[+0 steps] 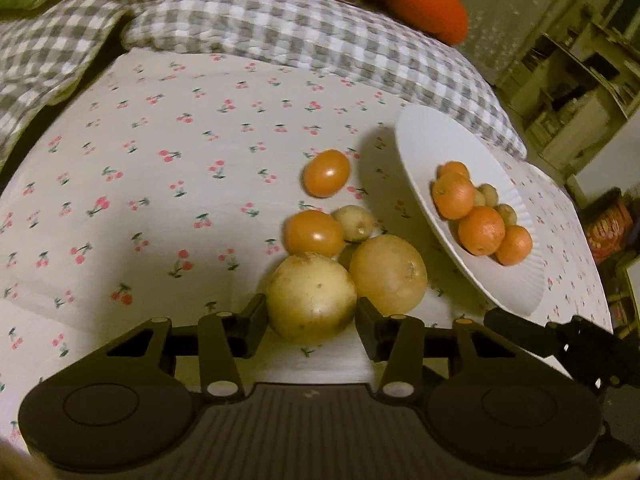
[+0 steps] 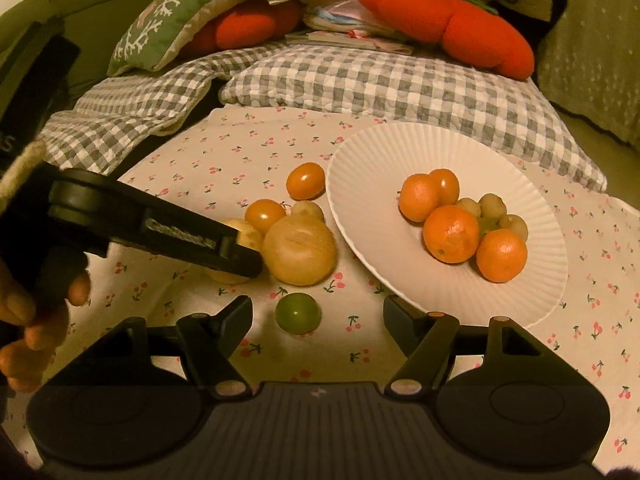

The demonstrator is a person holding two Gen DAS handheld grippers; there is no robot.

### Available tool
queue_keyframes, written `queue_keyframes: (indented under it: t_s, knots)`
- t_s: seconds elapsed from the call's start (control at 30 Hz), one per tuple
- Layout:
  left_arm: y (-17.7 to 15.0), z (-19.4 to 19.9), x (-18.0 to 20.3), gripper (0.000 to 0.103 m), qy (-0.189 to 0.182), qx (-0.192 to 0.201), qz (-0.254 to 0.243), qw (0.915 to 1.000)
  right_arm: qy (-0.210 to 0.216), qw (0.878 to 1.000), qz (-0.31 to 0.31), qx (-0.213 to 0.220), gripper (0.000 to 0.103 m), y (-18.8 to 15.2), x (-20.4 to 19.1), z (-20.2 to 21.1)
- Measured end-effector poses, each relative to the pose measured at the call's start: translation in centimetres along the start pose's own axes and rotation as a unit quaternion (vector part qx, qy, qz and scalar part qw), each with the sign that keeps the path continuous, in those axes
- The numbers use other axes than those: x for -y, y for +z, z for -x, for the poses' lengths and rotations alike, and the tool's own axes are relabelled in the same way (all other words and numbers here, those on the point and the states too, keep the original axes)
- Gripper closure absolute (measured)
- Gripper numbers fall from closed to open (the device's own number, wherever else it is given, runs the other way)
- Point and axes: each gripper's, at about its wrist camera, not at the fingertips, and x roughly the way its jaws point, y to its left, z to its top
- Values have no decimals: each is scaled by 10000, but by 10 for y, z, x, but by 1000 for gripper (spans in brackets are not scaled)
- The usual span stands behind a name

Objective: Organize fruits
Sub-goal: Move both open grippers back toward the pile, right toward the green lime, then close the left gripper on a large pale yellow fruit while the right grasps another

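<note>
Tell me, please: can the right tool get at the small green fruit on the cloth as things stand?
Probably yes. The green fruit lies alone on the cherry cloth, just ahead of the open right tool and between its fingers. The plate and the left tool stand clear of it.

My left hand-held gripper (image 2: pixel 244 258) hides most of the pale round fruit (image 2: pixel 244 236); my hand (image 2: pixel 36 312) is cut off at the frame's edge.

White plate (image 2: pixel 360 184), orange mandarins (image 2: pixel 451 233), cherry-print cloth (image 1: pixel 160 184).
</note>
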Motion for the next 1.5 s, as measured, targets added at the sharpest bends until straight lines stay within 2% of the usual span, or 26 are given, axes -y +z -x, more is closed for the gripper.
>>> queue_keyframes:
  t_s: [0.17,0.37,0.53,0.8,0.93,1.03,1.07,1.1,1.2,1.5]
  knots:
    - [0,5,-6,64,150,-37,130,9998,37,9999,-155,49,34,0,2,-3]
    - [1,14,-5,64,438,45,40,9990,121,9986,-477,200,33,-1,4,-12]
    - [2,17,-10,64,449,75,154,9988,119,9990,-176,402,32,-1,-7,-21]
    - [0,20,-15,64,639,129,160,9977,149,9985,-36,526,29,6,-18,-29]
    - [0,21,-14,64,687,171,151,9974,125,9981,-18,604,34,8,-20,-30]
    - [0,22,-13,64,709,198,159,9972,17,9978,76,658,49,9,-22,-31]
    - [-1,22,-13,64,719,207,162,9971,-49,9975,106,695,59,10,-21,-31]
    - [-1,23,-13,64,723,207,159,9970,-80,9975,104,697,62,11,-20,-30]
    - [-1,23,-13,64,712,211,170,9971,-39,9978,8,667,63,11,-18,-29]
    - [0,30,-12,64,690,320,166,9970,38,9969,277,734,68,11,-33,-19]
